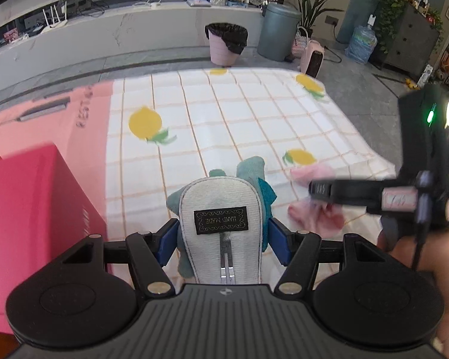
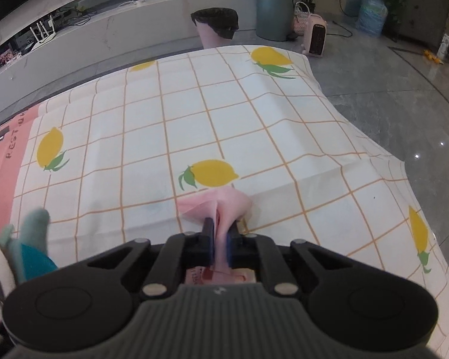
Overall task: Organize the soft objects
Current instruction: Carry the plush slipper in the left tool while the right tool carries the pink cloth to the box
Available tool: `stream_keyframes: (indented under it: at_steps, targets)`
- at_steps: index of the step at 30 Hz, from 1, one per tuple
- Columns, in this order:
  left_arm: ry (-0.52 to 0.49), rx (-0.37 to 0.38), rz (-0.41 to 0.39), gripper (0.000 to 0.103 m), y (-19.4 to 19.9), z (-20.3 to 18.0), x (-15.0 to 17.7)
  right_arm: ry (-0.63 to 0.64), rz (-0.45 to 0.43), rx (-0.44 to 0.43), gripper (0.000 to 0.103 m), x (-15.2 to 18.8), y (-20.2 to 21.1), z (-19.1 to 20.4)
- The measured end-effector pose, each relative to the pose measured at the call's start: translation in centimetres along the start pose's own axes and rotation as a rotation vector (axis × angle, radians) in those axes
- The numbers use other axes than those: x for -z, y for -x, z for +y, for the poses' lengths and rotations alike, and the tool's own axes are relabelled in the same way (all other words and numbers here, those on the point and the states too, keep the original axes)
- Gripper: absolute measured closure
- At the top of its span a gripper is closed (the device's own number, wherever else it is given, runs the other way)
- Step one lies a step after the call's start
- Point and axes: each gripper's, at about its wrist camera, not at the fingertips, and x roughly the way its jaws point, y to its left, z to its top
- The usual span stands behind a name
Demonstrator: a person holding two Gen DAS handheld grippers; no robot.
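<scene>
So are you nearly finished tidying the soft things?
Not yet. Nothing looks put away. The left gripper holds the white pouch with the teal plush behind it, and the right gripper pinches the pink cloth on the lemon tablecloth. Both still need a place, maybe the red box.

My white pouch (image 1: 220,224) hides most of the teal plush toy (image 1: 251,170) behind it, my right gripper (image 1: 314,191) is smeared by blur over the pink cloth (image 1: 314,218), and the red box (image 1: 30,209) runs off the left edge.
</scene>
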Motion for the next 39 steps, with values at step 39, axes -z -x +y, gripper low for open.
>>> stream_keyframes:
  at_steps: [39]
  targets:
    - [0.096,-0.304,-0.092,0.031,15.2,25.7,-4.5,0.263,-0.287,-0.517,0.098,-0.8,16.7,31.7]
